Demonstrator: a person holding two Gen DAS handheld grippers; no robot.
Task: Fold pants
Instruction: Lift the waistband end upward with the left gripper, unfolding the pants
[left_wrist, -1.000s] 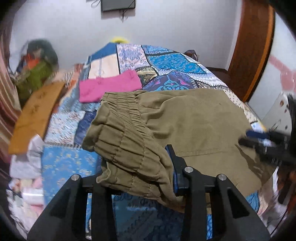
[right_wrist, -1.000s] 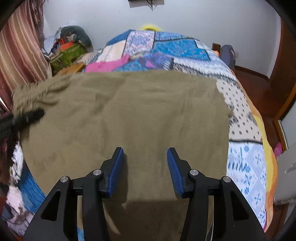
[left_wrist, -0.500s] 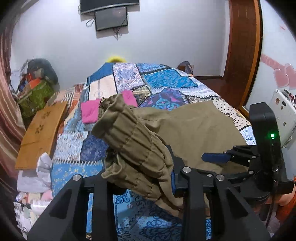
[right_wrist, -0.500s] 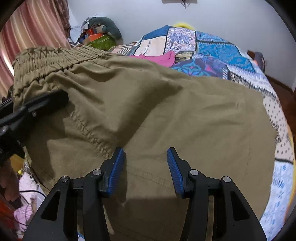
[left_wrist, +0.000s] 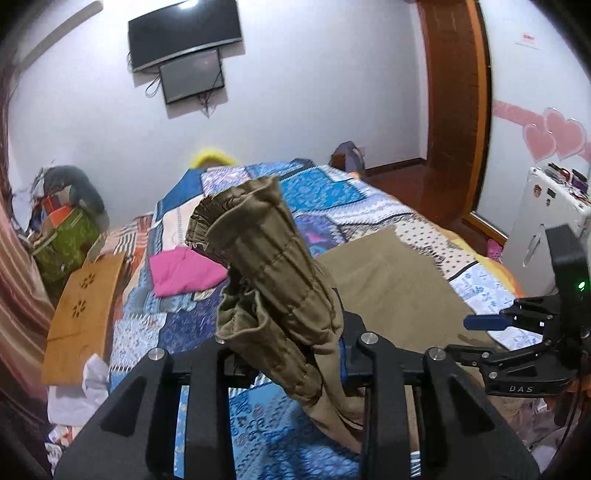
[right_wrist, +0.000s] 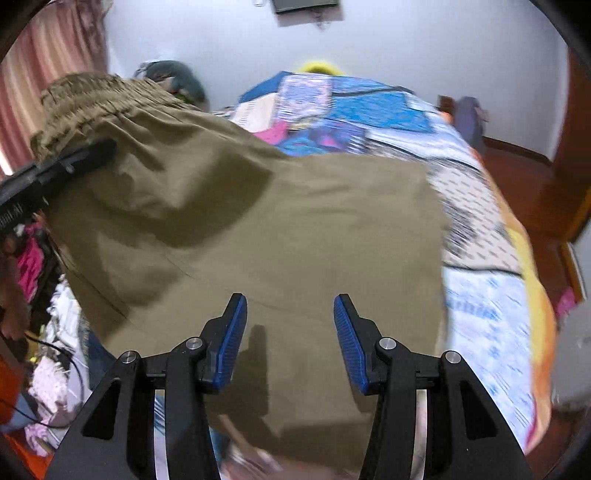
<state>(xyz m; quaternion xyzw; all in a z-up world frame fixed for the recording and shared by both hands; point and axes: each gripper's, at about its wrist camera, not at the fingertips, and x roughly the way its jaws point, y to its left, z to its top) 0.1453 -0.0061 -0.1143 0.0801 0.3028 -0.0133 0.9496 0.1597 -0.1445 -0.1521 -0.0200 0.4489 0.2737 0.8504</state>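
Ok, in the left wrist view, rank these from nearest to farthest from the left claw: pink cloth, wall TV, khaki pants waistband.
1. Khaki pants waistband, bunched in the left claw.
2. Pink cloth, on the quilt, left of centre.
3. Wall TV, high on the far wall.

left pads behind bunched pants

pants: matt olive woven cloth, gathered ribbed waistband between the left tool's arms | left tool: matt black plastic, bright metal pins | right tool: ribbed blue pads, black plastic | bedspread beyond: printed patchwork cloth | board left: matt pale wood
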